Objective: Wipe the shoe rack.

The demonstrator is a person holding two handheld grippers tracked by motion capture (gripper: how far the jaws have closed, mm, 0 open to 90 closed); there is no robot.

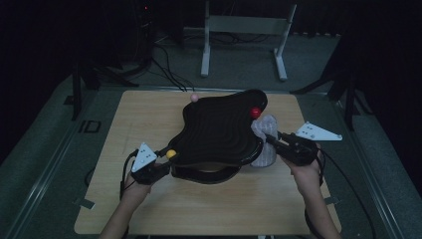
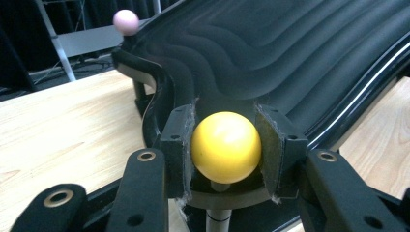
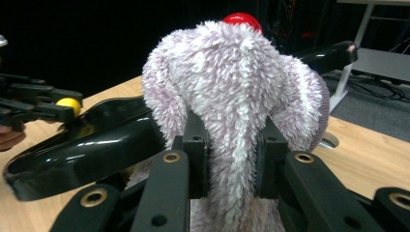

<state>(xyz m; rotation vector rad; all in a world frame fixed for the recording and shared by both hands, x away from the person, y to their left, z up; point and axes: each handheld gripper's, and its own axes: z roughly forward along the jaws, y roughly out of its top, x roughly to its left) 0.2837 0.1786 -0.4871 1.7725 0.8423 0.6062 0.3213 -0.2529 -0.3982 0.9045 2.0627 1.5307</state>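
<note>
A glossy black wavy tray (image 1: 219,130) stands on a base in the middle of the wooden table. Round knobs stick up at its corners: yellow (image 1: 171,154), red (image 1: 255,112) and pink (image 1: 194,98). My left gripper (image 1: 164,155) is shut on the yellow knob (image 2: 226,147) at the tray's near left corner, with a pad pressed on each side. My right gripper (image 1: 269,139) is shut on a fluffy pale-lilac cloth (image 1: 264,142) at the tray's right edge. In the right gripper view the cloth (image 3: 237,101) bunches up between the jaws, with the red knob (image 3: 242,19) just behind it.
The table's bare wood (image 1: 209,199) runs along the front and left. A white metal table frame (image 1: 245,37) and loose cables (image 1: 166,67) lie on the floor beyond the far edge. The person's forearms come in from the bottom.
</note>
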